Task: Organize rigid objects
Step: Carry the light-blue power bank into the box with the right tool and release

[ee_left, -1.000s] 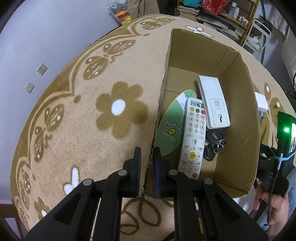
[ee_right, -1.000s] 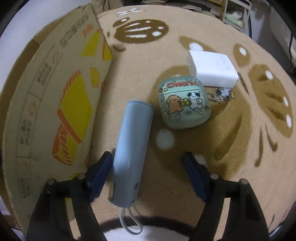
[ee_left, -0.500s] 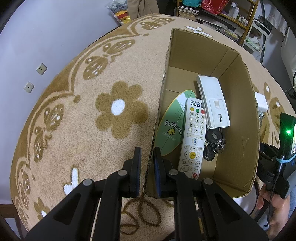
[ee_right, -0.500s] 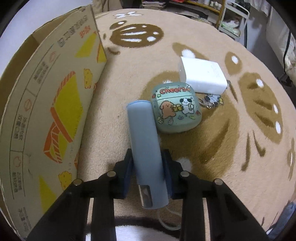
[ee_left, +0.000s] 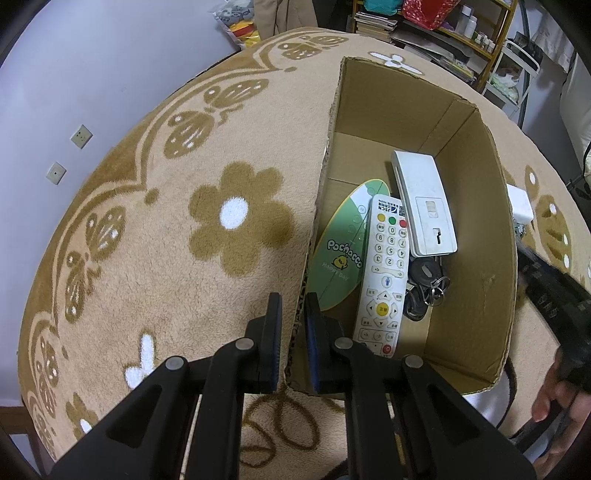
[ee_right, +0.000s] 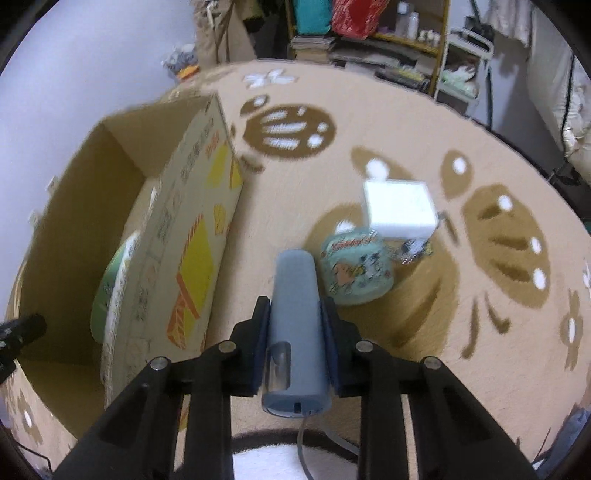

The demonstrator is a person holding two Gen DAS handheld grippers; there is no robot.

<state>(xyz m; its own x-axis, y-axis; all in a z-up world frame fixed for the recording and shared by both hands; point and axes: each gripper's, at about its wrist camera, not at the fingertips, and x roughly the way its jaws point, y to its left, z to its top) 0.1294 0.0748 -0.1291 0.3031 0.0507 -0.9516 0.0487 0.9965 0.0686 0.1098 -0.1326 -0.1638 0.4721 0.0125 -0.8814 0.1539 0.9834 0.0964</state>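
Observation:
My left gripper (ee_left: 293, 325) is shut on the near left wall of the open cardboard box (ee_left: 476, 206). Inside the box lie a white remote (ee_left: 384, 273), a longer white device (ee_left: 424, 203), a green oval card (ee_left: 340, 254) and dark keys (ee_left: 424, 284). My right gripper (ee_right: 295, 321) is shut on a pale blue cylinder-shaped case (ee_right: 295, 332) and holds it lifted above the carpet, to the right of the box (ee_right: 199, 229). On the carpet beyond it lie a green cartoon case (ee_right: 354, 273) and a white block (ee_right: 400, 208).
The beige carpet with brown flower patterns (ee_left: 236, 218) covers the surface. Shelves with books and bottles (ee_right: 388, 33) stand at the back. A person's hand (ee_left: 557, 391) holds the right gripper's body at the lower right of the left wrist view. A small keyring charm (ee_right: 413, 251) lies by the white block.
The right gripper closed on the pale blue case and lifted it off the carpet, tilting up so the box interior shows. The left gripper kept its hold on the box wall.

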